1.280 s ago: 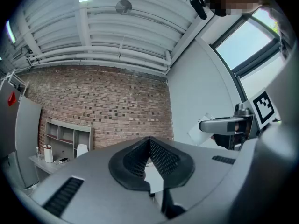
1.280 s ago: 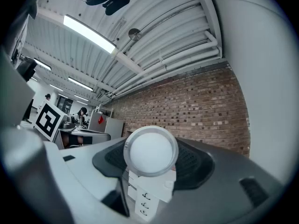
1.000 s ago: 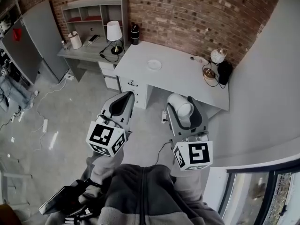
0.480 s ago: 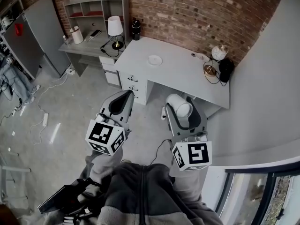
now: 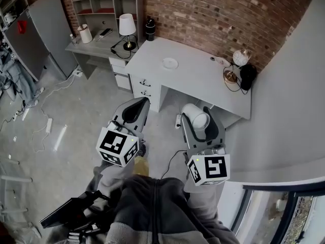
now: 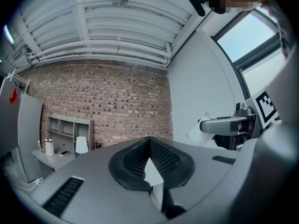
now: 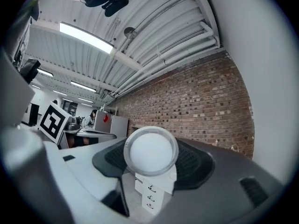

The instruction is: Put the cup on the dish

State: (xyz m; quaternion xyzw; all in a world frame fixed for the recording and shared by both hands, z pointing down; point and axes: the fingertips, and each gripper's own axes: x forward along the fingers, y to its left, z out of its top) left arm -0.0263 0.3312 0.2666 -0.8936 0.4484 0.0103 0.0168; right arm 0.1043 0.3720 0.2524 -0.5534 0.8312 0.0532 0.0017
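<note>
The white cup (image 5: 196,116) lies on its side between the jaws of my right gripper (image 5: 199,122), which is shut on it; in the right gripper view the cup's round end (image 7: 150,150) faces the camera. The small white dish (image 5: 170,63) sits on the grey desk (image 5: 198,83), well ahead of both grippers. My left gripper (image 5: 137,105) hangs over the floor to the left of the right one. Its jaws meet at the tips (image 6: 149,140) with nothing between them.
A table lamp (image 5: 127,27) and a dark bottle (image 5: 150,29) stand at the desk's far left corner. A globe lamp (image 5: 240,58) and a black object (image 5: 248,77) stand at its right end. Drawers (image 5: 144,88) face me. Cables (image 5: 48,126) lie on the floor at left.
The desk and dish have shifted slightly in the head view. The left gripper has edged right and down. The cup stays in the right gripper. A shoe now shows below the left gripper.
</note>
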